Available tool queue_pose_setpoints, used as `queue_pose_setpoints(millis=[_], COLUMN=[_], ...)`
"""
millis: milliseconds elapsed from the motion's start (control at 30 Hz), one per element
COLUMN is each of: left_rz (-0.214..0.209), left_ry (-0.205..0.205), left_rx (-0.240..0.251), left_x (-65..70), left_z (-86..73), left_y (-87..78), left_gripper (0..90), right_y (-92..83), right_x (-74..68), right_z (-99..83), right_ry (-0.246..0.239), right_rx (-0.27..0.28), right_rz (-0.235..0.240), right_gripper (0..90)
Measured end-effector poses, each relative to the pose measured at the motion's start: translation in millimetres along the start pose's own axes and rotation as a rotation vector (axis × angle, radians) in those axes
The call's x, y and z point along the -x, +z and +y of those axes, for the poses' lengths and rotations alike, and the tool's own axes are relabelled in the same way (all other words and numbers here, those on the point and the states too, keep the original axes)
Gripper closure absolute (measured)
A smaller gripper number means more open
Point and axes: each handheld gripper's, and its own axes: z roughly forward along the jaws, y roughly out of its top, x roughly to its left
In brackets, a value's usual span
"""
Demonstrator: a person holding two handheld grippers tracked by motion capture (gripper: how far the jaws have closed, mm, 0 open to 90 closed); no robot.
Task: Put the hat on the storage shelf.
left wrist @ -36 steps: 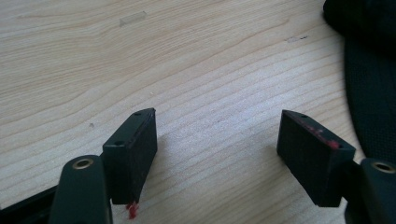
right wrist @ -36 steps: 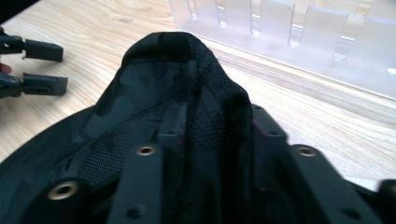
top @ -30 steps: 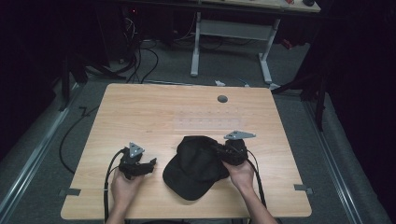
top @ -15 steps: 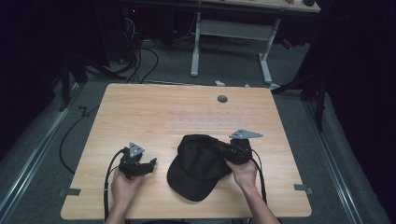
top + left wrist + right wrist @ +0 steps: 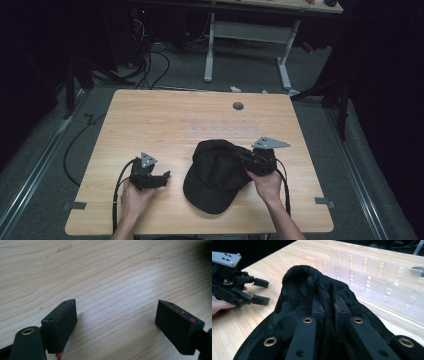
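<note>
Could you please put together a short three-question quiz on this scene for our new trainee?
1. True or false: the right gripper is pinching a fold of the black cap.
2. How do the left gripper's jaws stand? A) wide apart over bare wood B) closed on the cap C) closed on a cable
3. Fill in: the cap's brim points toward the ___ edge of the table.

Key: 1 true; 2 A; 3 near (the person's side).
</note>
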Motion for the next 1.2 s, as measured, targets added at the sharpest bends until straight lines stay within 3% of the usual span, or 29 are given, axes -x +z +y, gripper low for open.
queue_pose_setpoints(millis=[167,267,300,333,400,500,600,667,700,733,767,1200], left_rz=[-0.033,-0.074,-0.112,-0.112,-0.152,-0.175,-0.266,-0.310,-0.310,-0.357,-0.376,-0.464], left_ry=[-0.018,-0.024,-0.026,-0.026,0.001,0.021,0.030,0.029,0.029,0.031,0.034,0.077], left_rx=[-0.026,0.002,0.027,0.027,0.050,0.064,0.086,0.089,0.089,0.087,0.086,0.061], left_x=[-1.9,-1.1,1.2,1.2,8.2,13.4,20.7,24.5,24.5,27.6,29.9,40.4], left_z=[3.8,4.8,7.1,7.1,13.4,17.7,24.7,27.5,27.5,30.1,31.6,43.9], left_y=[-3.1,-9.0,-14.6,-14.6,-23.6,-29.2,-36.4,-37.9,-37.9,-38.6,-38.8,-34.8], left_gripper=[20.9,21.5,21.4,21.0,20.9,20.9,20.9,20.8,20.5,20.3,20.2,17.7], right_y=[-6.8,-10.4,-12.7,-13.5,-15.0,-16.3,-16.6,-16.6,-16.6,-16.7,-16.6,-15.2], right_x=[2.3,3.2,3.5,3.6,3.5,2.7,2.1,1.3,1.3,0.6,0.6,-3.4], right_z=[1.3,2.4,3.6,4.4,6.0,7.4,8.4,8.9,8.9,9.8,10.2,19.2], right_ry=[-0.008,-0.021,-0.024,-0.028,-0.037,-0.044,-0.053,-0.062,-0.062,-0.070,-0.072,-0.105], right_rx=[0.013,0.026,0.032,0.035,0.040,0.047,0.052,0.054,0.054,0.056,0.058,0.082], right_rz=[0.002,0.009,0.015,0.018,0.023,0.025,0.040,0.046,0.046,0.051,0.052,0.092], right_gripper=[82.2,82.2,82.2,82.2,82.2,82.2,82.2,82.2,82.2,82.2,82.2,82.1])
